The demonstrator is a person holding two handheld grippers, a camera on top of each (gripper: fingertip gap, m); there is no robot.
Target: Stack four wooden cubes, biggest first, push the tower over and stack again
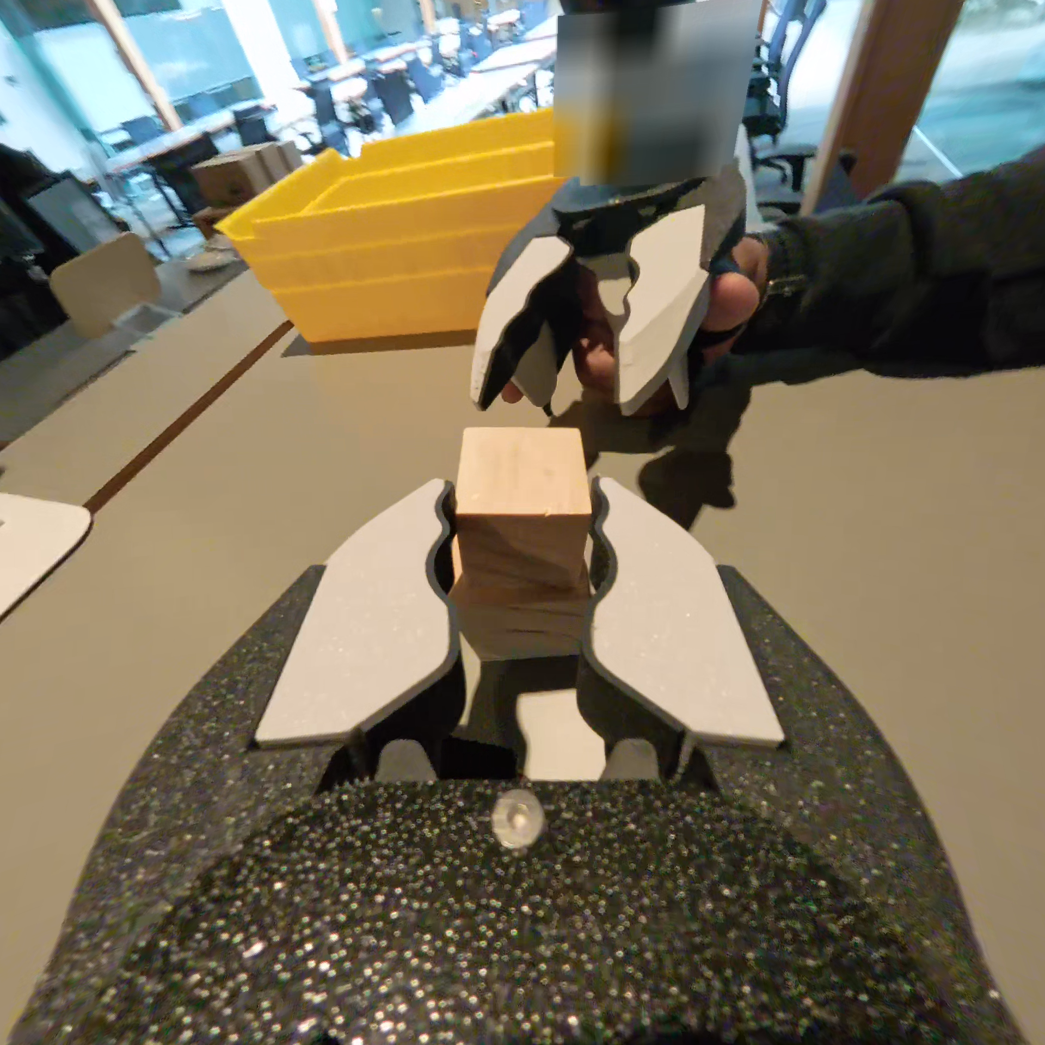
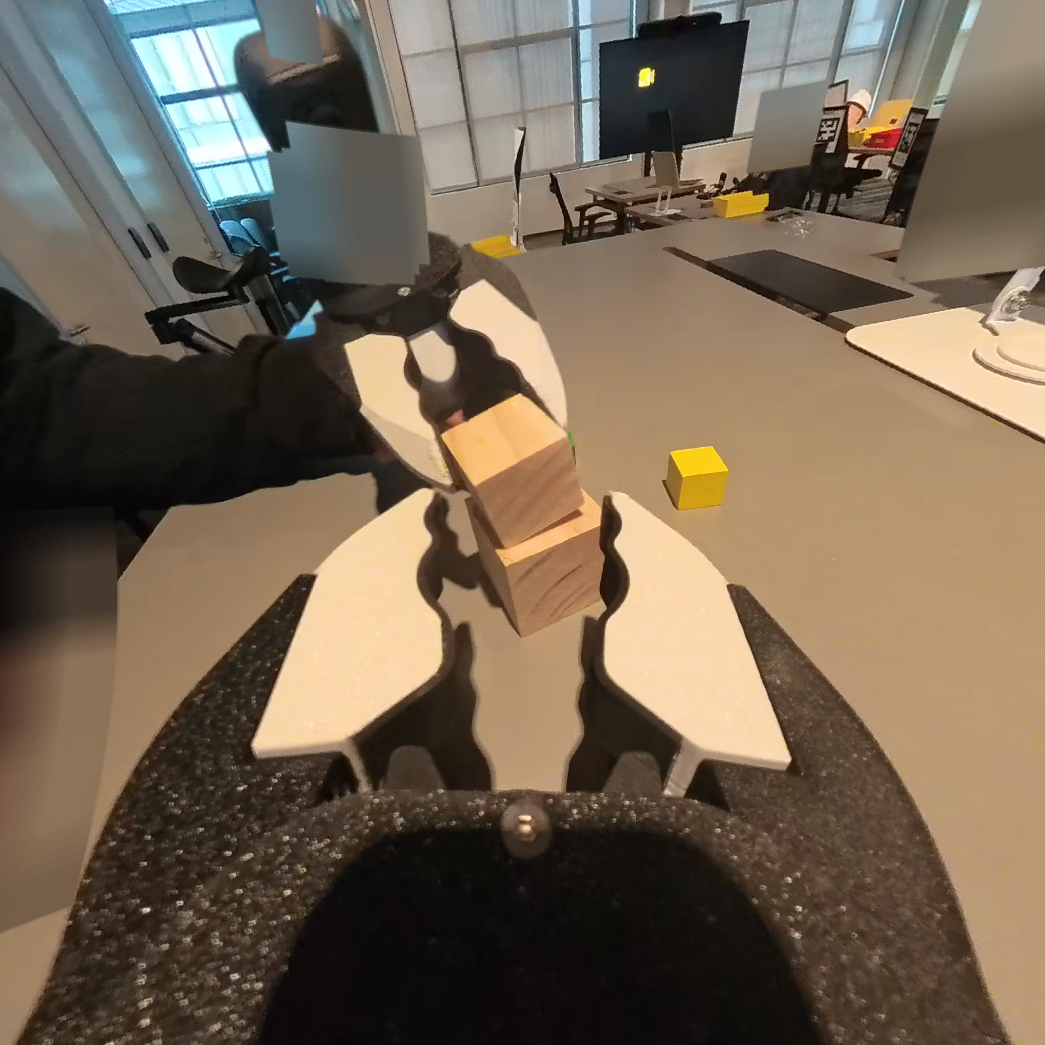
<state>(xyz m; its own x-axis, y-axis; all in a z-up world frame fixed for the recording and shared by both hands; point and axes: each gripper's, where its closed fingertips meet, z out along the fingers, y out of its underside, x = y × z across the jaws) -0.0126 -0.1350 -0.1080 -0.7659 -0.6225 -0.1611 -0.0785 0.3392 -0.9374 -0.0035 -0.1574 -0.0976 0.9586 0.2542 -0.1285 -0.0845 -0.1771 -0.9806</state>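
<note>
While left gripper (image 1: 523, 509) clamps second wooden cube (image 2: 512, 461) onto bigger base cube (image 2: 545, 571) mid-table, right gripper (image 2: 520, 526) hovers near, jaws apart, empty. Yellow cube (image 2: 696, 478) waits far right; two left to stack.

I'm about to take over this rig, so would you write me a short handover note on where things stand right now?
Left tool: shut on the upper wooden cube, which sits slightly twisted on the bigger wooden cube.
Right tool: open, empty, flanking the bigger cube.
Yellow cube: alone on the grey table. A green one barely shows behind the stack.
Done: two cubes placed.
Left: release, stack the rest, topple the tower, rebuild.
</note>
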